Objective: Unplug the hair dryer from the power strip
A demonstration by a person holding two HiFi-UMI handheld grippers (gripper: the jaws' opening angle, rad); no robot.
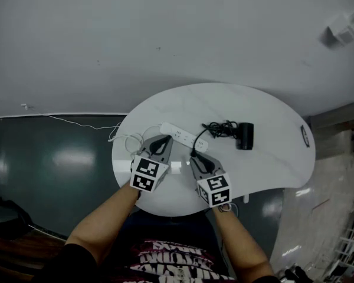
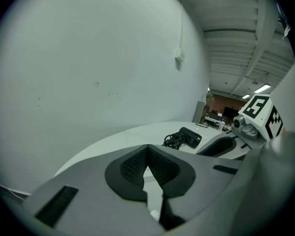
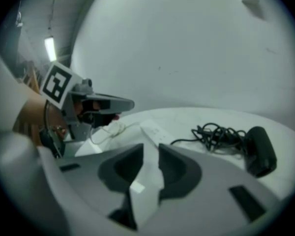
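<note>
Hair dryer (image 1: 245, 135) long axis near-to-far; power strip (image 1: 183, 136) diagonal

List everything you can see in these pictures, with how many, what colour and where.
table: one, white, oval, against the wall
power strip: one, white, on the table just ahead of both claws
white cable: one, looped at the table's left edge
hair dryer: one, black, lying on the table right of the strip
cord: one, black, tangled between hair dryer and strip
small dark object: one, at the table's right edge, too small to identify
wall box: one, white, high on the wall
left claw: one, grey, tips together, empty, over the table
right claw: one, grey, slightly open, empty
forearms: two, bare, at the bottom of the head view
</note>
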